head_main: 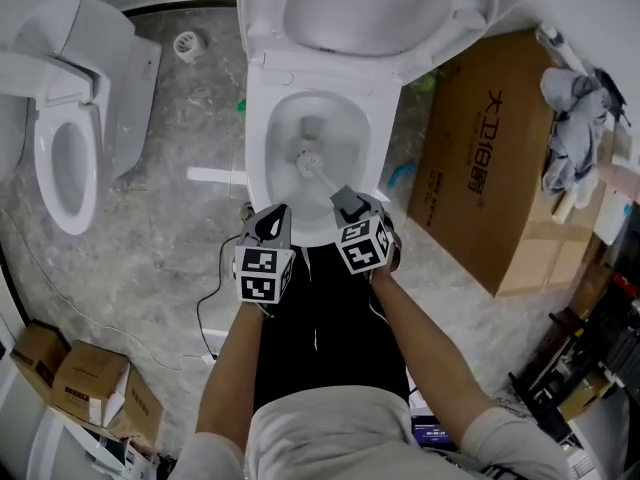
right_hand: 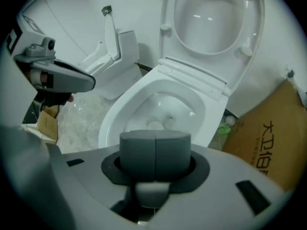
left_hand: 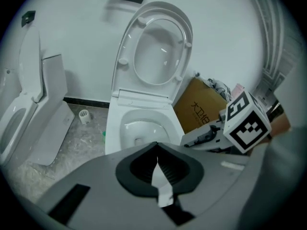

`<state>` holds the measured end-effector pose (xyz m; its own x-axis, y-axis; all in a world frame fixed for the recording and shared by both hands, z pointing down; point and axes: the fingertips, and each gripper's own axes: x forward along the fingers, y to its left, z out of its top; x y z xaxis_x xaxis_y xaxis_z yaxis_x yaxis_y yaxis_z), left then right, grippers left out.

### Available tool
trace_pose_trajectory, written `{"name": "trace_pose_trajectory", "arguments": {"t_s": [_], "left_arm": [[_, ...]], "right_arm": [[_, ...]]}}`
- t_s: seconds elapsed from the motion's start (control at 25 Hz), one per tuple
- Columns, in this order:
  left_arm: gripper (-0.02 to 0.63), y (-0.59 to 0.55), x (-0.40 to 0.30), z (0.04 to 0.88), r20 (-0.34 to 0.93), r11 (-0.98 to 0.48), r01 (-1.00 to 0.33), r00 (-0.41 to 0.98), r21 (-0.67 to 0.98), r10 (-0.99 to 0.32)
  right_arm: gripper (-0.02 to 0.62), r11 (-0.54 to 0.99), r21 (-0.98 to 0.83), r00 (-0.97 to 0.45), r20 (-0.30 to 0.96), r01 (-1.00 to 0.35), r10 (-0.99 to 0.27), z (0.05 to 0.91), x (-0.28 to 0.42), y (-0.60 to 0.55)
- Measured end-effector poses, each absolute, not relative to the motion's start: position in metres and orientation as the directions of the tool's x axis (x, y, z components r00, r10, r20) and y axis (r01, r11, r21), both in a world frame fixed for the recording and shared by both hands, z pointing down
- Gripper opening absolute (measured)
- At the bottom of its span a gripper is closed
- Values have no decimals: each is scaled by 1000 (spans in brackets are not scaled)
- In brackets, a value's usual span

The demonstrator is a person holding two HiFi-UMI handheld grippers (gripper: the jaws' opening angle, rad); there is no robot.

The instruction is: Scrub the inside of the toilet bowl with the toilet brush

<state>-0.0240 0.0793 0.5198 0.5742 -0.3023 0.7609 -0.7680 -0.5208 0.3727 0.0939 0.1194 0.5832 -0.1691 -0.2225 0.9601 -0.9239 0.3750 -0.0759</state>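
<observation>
Inside the toilet bowl [head_main: 266, 140], the toilet brush [head_main: 311, 164] rests head-down.

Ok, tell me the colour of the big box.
The box is brown with dark print; clearest in head view.

Both forearms were bare and reached forward and down from the torso, side by side. The left forearm [head_main: 232, 368] ran nearly straight ahead, while the right forearm [head_main: 420, 338] angled inward from the right. The left gripper [head_main: 270, 226] sat just beside the right gripper [head_main: 345, 206], near it but apart, and both marker cubes faced up toward the head. The left gripper's jaws were pressed together with nothing between them. The right gripper's jaws were closed on the handle of the toilet brush [head_main: 318, 171] and pointed ahead and down. The right gripper reached slightly farther forward than the left.
</observation>
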Motion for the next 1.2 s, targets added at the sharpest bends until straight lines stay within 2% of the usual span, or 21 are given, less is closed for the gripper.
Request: {"name": "trace_pose_trajectory", "arguments": {"t_s": [0.32, 0.56, 0.88, 1.2], "left_arm": [[11, 82, -39, 438, 725, -588, -720, 619, 369, -302], [11, 96, -41, 390, 702, -592, -723, 625, 356, -340], [11, 124, -27, 300, 620, -626, -727, 636, 282, -460], [11, 158, -1, 209, 481, -589, -786, 595, 185, -643]], "right_arm": [[146, 152, -80, -126, 938, -985, -323, 489, 98, 126], [146, 35, -116, -119, 880, -993, -460, 422, 107, 139], [146, 70, -147, -160, 794, -987, -587, 336, 116, 166], [146, 142, -127, -190, 612, -982, -768, 235, 151, 200]]}}
